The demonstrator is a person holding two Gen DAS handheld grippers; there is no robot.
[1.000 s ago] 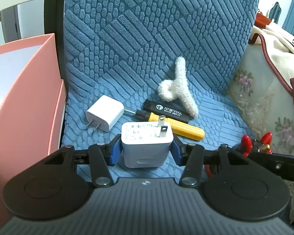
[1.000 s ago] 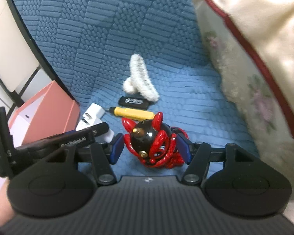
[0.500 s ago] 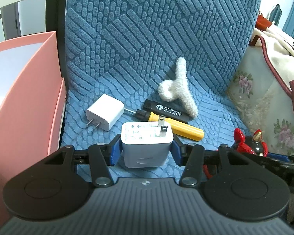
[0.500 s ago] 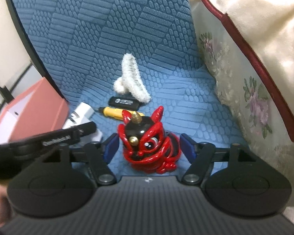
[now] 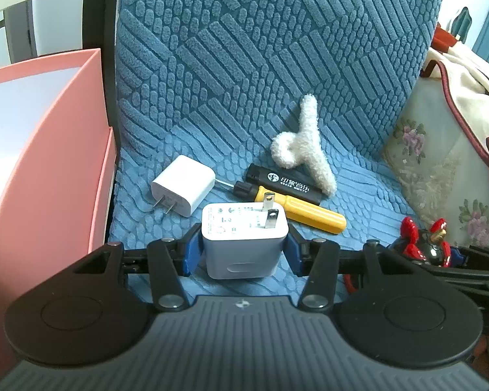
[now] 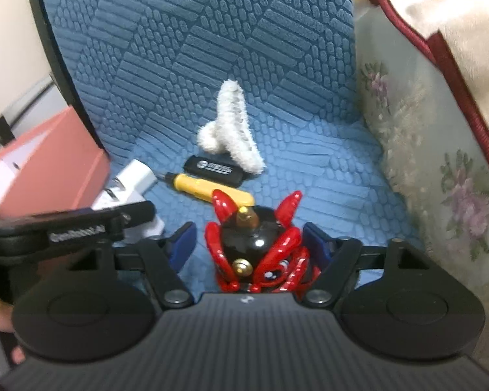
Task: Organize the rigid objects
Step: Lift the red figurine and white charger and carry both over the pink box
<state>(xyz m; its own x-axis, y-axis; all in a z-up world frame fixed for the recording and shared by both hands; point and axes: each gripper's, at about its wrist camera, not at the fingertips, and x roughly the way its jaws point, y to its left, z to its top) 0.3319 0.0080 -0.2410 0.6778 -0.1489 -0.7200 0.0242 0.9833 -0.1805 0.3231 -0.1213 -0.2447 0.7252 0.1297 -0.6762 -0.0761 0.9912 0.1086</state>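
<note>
1. Left hand-held gripper (image 5: 244, 254): closed on a white charger (image 5: 244, 241), blue pads pressed to both flanks, prongs pointing up and away; held low over the blue chair seat (image 5: 358, 176).
2. Right hand-held gripper (image 6: 249, 247): around a red-and-black lion figurine (image 6: 257, 251); right pad apparently touching, small gap visible at the left pad, so firmness of grip not certain.
3. Not yet gathered, lying on the seat: second white charger (image 5: 182, 189) at far left, prongs toward the camera; yellow-handled screwdriver (image 5: 296, 207) just beyond the held charger; black lighter (image 5: 283, 184) touching or nearly touching the screwdriver; fluffy white hair claw (image 5: 303, 146) farthest, against the backrest.
4. Pink box (image 5: 45, 163): at the left, beside the seat edge, open at the top; probable destination, judged from the task alone.
5. Step in hand, as judged: carrying both held pieces to the box. Best done one gripper at a time, left first, being nearer the box.
6. Advice: lift clear of the box wall before moving left; keep the charger level so the smooth flanks do not slide between the pads.
7. Advice: tighten on the figurine before travel; glossy, rounded body, thin horns likely to snag or slip.
8. Risk: the two grippers sit close together; crossing paths invites a knock.
</note>
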